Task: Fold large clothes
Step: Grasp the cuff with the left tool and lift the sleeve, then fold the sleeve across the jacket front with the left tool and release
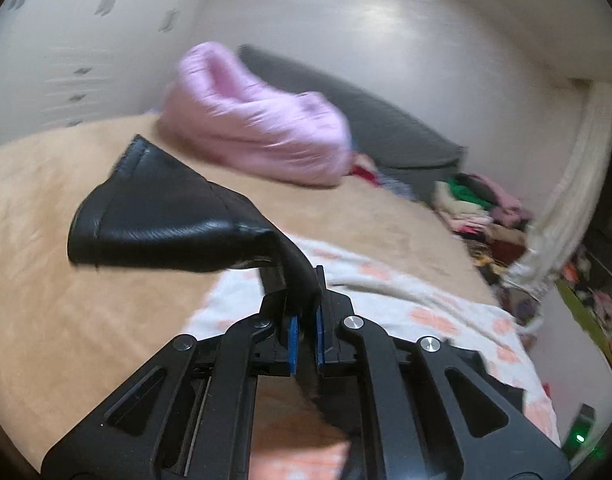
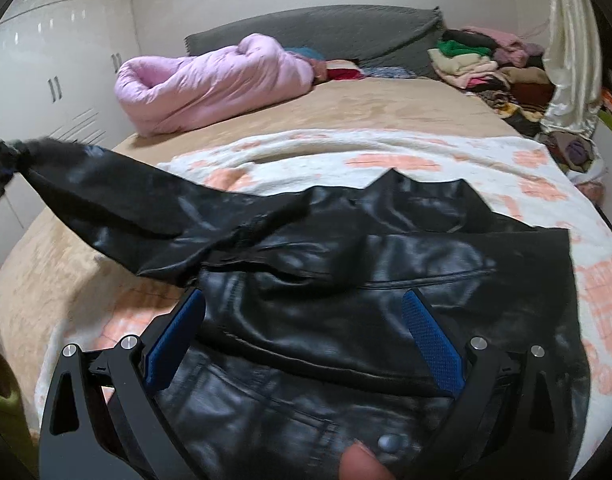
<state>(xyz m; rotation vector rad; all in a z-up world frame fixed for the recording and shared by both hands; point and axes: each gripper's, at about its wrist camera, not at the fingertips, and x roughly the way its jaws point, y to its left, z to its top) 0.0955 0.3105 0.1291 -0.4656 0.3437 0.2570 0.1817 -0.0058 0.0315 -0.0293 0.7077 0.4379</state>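
No legible text.
Checked jacket [image 2: 345, 280], blanket [image 2: 505, 168], wardrobe doors [image 2: 46, 60], clothes pile [image 2: 485, 64]: no lettering, labels, brands, numbers or signs readable in either view; left wrist view motion-blurred.

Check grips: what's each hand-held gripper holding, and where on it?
Left hand-held gripper: shut on the black leather jacket, pinching its sleeve near the cuff. Right hand-held gripper: open over the jacket body, holding nothing.
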